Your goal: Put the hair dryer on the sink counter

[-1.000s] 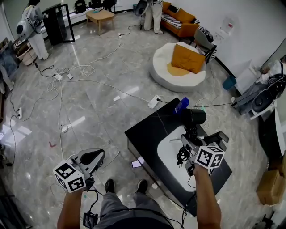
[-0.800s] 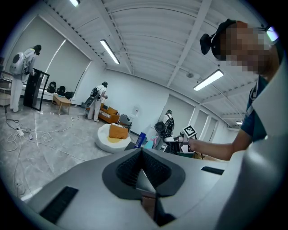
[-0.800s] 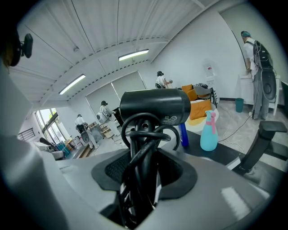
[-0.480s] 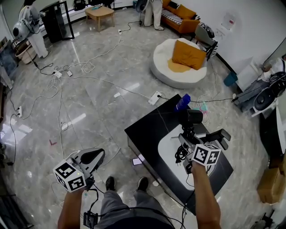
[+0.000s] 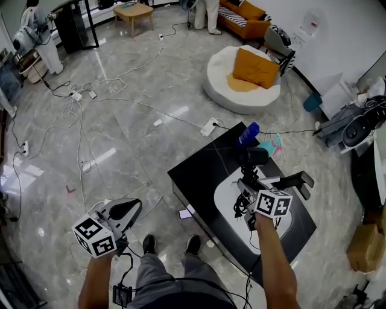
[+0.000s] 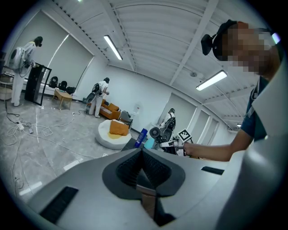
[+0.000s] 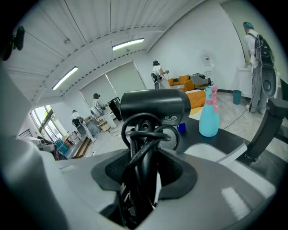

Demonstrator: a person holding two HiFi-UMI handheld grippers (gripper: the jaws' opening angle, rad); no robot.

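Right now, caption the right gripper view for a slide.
Right gripper clamps the black hair dryer by its handle, dark sink counter beyond.

A glossy grey marble floor is reflecting the overhead light, with a white power strip and loose cables lying across it. A round white seat is carrying an orange cushion, while an orange sofa and a low wooden table are standing further back. Strip lights are glowing on the white panelled ceiling.
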